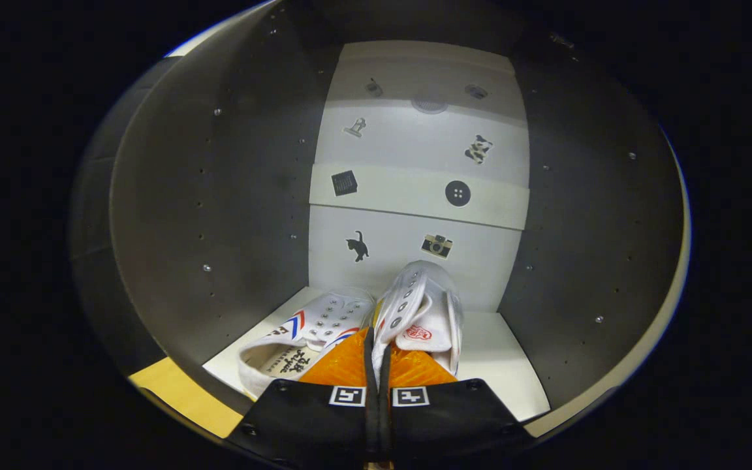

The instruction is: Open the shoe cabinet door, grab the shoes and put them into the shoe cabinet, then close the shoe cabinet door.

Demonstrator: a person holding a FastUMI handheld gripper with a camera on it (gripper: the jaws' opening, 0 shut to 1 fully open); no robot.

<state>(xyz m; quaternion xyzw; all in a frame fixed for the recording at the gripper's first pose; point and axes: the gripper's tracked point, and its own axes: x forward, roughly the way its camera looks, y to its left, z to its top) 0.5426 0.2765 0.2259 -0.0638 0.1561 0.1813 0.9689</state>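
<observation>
With the gripper (376,356) clenched on the side wall of the right shoe (425,313), lower it flat onto the cabinet floor (500,365) just beside the left shoe (304,336) before you release the fingers.

Light falls from the front onto the white back panel (415,143), which is brightest at mid-height, while its top band lies in shadow. The grey side walls (232,196) stay dim and bow with fisheye distortion. Focus is fairly sharp.
</observation>
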